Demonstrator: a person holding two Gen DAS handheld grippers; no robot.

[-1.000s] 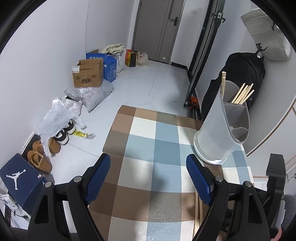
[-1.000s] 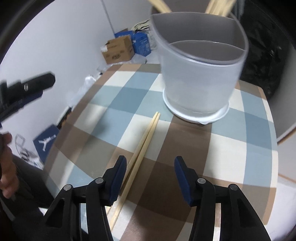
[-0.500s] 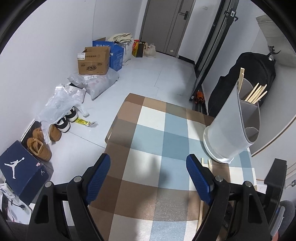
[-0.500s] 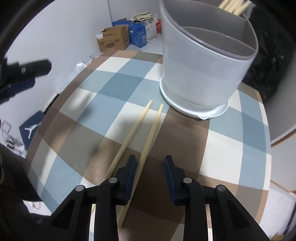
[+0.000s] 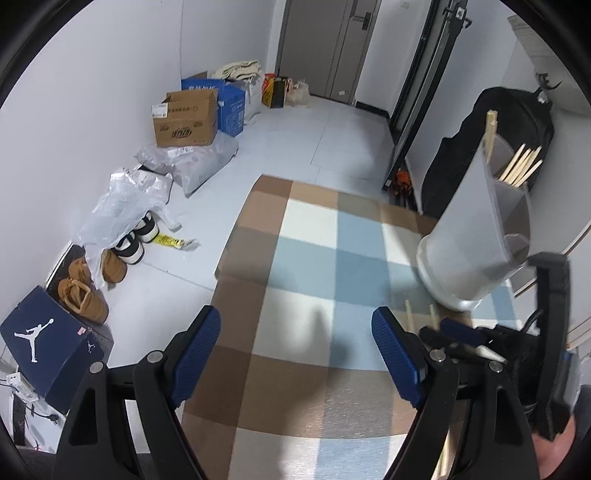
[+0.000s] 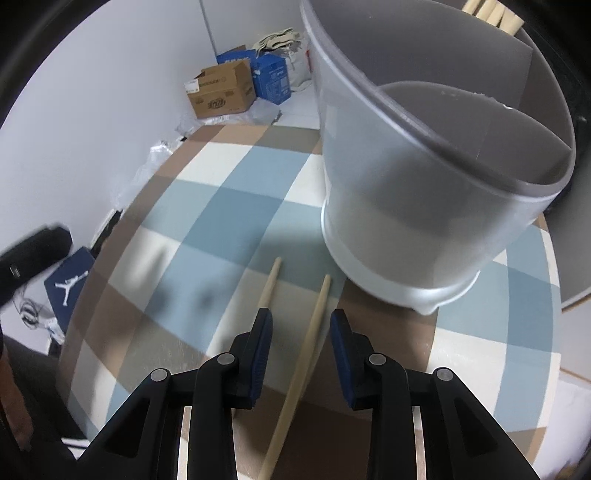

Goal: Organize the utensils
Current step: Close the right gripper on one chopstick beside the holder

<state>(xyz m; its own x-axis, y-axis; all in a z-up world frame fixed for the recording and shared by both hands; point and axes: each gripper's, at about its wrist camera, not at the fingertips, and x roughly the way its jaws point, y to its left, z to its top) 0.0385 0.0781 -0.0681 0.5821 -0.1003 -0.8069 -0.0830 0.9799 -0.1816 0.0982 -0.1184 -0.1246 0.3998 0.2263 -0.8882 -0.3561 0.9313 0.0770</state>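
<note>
Honestly, right gripper (image 6: 300,334), part open low in frame, straddles one chopstick (image 6: 312,325) beside the holder (image 6: 424,229); I'd center it before squeezing. Left gripper (image 5: 295,354) sits wide open, empty.

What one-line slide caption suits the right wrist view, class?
Right gripper open, straddling one of two chopsticks lying on the checked tablecloth before the grey utensil holder.

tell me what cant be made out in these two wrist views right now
- Left chopstick: lower length hidden behind the right gripper finger, right wrist view.
- Utensil holder: bottom of its compartments unseen, walls block it.
- Stored chopsticks: cut off by the top edge.
- Left gripper: open over the tablecloth.
</note>
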